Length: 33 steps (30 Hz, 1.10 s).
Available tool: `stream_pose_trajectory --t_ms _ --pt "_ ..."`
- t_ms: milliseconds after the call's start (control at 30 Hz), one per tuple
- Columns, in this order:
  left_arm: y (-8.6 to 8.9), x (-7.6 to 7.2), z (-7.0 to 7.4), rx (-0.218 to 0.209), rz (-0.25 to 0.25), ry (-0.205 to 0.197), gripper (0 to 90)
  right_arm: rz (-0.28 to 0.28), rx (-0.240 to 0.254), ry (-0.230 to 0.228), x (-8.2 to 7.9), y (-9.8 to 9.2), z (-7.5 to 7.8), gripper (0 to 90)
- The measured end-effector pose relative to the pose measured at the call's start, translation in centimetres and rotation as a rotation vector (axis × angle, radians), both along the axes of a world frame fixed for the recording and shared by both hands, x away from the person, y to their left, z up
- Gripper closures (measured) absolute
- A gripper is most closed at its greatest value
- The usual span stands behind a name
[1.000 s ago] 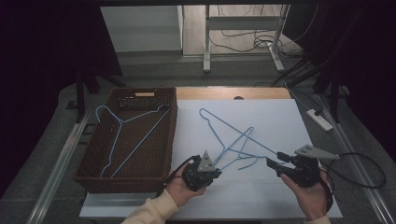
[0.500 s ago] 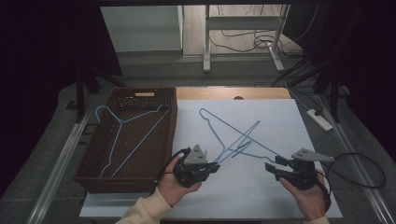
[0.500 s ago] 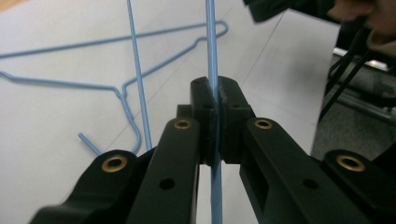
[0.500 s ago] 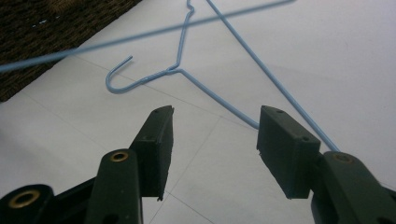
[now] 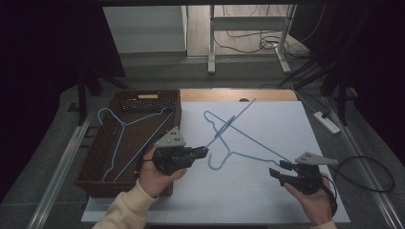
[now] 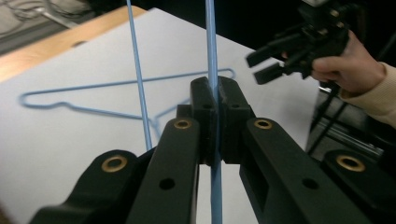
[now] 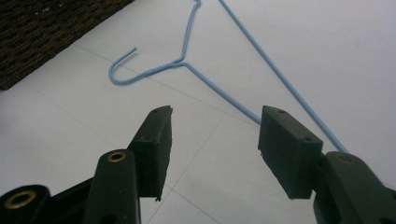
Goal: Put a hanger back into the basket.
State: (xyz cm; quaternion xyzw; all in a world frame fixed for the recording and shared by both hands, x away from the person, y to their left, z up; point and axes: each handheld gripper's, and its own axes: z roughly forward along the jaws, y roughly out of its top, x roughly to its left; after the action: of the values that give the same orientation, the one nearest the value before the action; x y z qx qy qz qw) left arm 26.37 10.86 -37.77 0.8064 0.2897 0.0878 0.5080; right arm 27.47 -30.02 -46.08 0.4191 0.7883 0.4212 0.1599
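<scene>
Blue wire hanger (image 6: 212, 56) pinched tight in the left gripper (image 5: 203, 152), lifted over the white table (image 5: 286, 119), far end hard to see. Right gripper (image 5: 276, 172) spread wide, holding nothing, just beside a second hanger (image 7: 187, 65) lying flat. Farther off, brown basket (image 5: 143, 100) with another hanger (image 5: 119, 129), partly hidden.

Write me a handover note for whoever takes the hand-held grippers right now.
Left hand-held gripper: shut on the lifted blue hanger, clamping its wire beside the basket.
Right hand-held gripper: open, holding nothing, over the white sheet by the second blue hanger.
Basket: one hanger in basket lies inside.
Done: one hanger binned, one gripped and raised.
Left: likely carry the lifted one into the basket, release, then fetch the one lying flat. The two wires cross in the high view, so watch for snagging.
</scene>
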Motion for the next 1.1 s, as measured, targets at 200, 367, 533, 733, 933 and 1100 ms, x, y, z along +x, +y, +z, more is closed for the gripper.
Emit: stream_pose_trajectory --t_ms 200,367,533,733,933,1100 --pt "3.4 0.8 0.7 -0.056 0.047 -0.017 86.9 0.008 0.002 -0.017 0.0 0.0 -0.1 45.1" --pt "6.4 1.3 0.8 -0.077 0.098 -0.018 86.9 0.015 0.010 -0.016 0.0 -0.1 -0.2 44.7" --pt "8.9 1.6 0.3 -0.067 0.157 -0.011 86.9 0.008 0.025 -0.006 0.1 -0.5 -0.5 44.1" --pt "11.0 2.0 -0.4 -0.068 0.198 -0.004 86.9 0.006 0.022 -0.003 0.2 -0.5 -0.8 43.5" --pt "13.0 2.0 -1.0 -0.066 0.236 0.003 86.9 0.007 0.015 0.003 0.2 -0.4 -0.8 43.4" --pt "14.3 2.2 -1.6 -0.050 0.261 0.023 86.9 0.007 0.014 0.006 0.2 -0.4 -0.9 43.4"
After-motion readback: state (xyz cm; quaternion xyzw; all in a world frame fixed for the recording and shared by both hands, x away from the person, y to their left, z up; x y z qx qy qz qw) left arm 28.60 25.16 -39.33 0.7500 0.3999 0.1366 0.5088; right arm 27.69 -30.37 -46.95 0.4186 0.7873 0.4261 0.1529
